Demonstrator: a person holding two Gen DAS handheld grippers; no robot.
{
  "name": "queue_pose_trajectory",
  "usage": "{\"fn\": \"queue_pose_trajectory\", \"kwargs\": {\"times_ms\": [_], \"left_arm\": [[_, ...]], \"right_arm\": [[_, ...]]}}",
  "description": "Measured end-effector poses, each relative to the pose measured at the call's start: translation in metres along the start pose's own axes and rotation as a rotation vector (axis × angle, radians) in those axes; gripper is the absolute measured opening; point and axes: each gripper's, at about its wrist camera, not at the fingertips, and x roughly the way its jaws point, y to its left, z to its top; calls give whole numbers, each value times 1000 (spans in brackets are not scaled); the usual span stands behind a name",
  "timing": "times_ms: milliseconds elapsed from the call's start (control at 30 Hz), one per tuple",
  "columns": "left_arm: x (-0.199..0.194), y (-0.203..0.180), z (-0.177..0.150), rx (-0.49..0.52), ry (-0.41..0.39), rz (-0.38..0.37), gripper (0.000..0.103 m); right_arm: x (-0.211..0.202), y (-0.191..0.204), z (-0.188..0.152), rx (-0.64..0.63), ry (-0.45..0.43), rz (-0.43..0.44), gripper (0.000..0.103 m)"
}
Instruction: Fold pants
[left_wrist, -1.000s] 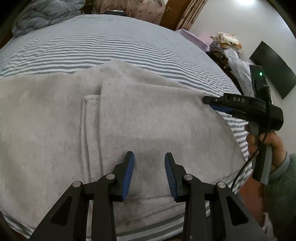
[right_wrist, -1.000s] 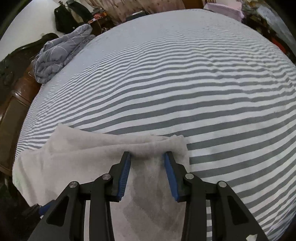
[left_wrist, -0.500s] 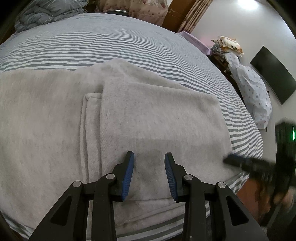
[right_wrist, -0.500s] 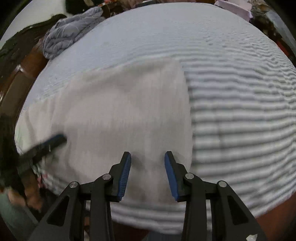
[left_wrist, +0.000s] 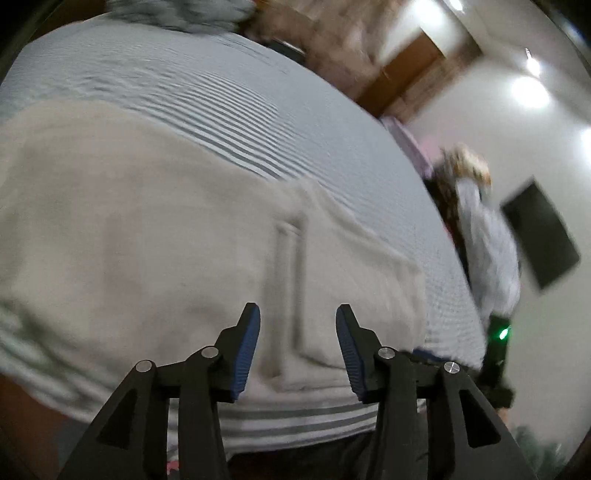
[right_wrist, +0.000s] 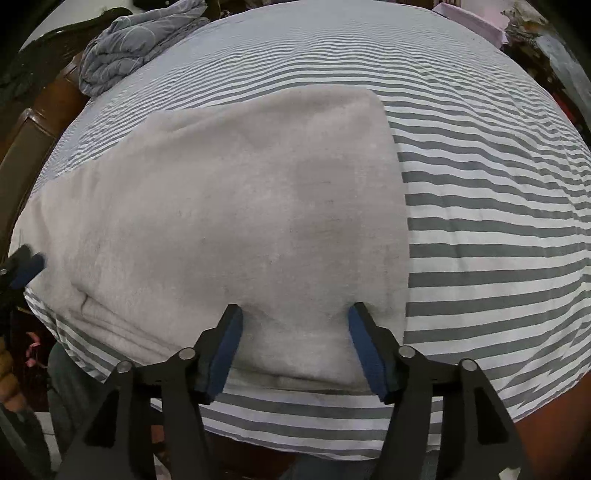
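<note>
1. Plainly, the pants (right_wrist: 236, 206) are seen lying flat on the striped bed (right_wrist: 480, 155), near its front edge, directly ahead of and below both grippers.
2. Their long axis is judged to run side to side across the right wrist view: one end sits squared off at the right, and the cloth stretches away to the left edge of the bed.
3. The right gripper (right_wrist: 293, 332) is held over the near right corner of the pants, with its jaws spread wide and nothing between them; whether the tips touch the cloth cannot be told.
4. The left gripper (left_wrist: 297, 343) is held over the near edge further along the pants (left_wrist: 184, 251), jaws likewise apart and empty; this view is blurred, so contact cannot be told.
5. Of the two, the right gripper is the nearer to the squared end, the left to the long run of cloth.
6. The cloth is seen as pale grey, thick and fleecy, already doubled: a layered near edge shows under the right gripper, and a raised seam or pocket line (left_wrist: 291, 280) shows ahead of the left.
7. A small crease is noted near the left of the right wrist view; otherwise the surface lies smooth.
8. A further fold across the long axis is judged to remain.
</note>
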Motion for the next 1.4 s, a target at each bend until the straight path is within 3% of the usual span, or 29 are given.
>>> {"fn": "queue_pose_trajectory", "kwargs": {"times_ms": [167, 267, 433, 667, 967, 1200, 1400], "left_arm": [[-54, 77, 0, -234, -120, 43, 46], [-71, 122, -5, -381, -155, 23, 46], [-65, 159, -9, -516, -152, -15, 46], [-45, 191, -8, -665, -150, -87, 46], [-34, 212, -3, -686, -168, -143, 57], [-28, 215, 20, -667, -185, -125, 59], [-31, 210, 19, -668, -214, -99, 44]], "right_arm": [[2, 5, 3, 15, 6, -10, 61], [-2, 4, 5, 29, 5, -12, 61], [-17, 14, 9, 61, -16, 8, 59], [-33, 37, 12, 0, -38, 5, 59], [-12, 87, 29, -88, -17, -6, 59], [6, 121, 32, -129, -15, -8, 59], [24, 145, 35, -223, -5, -90, 65]]}}
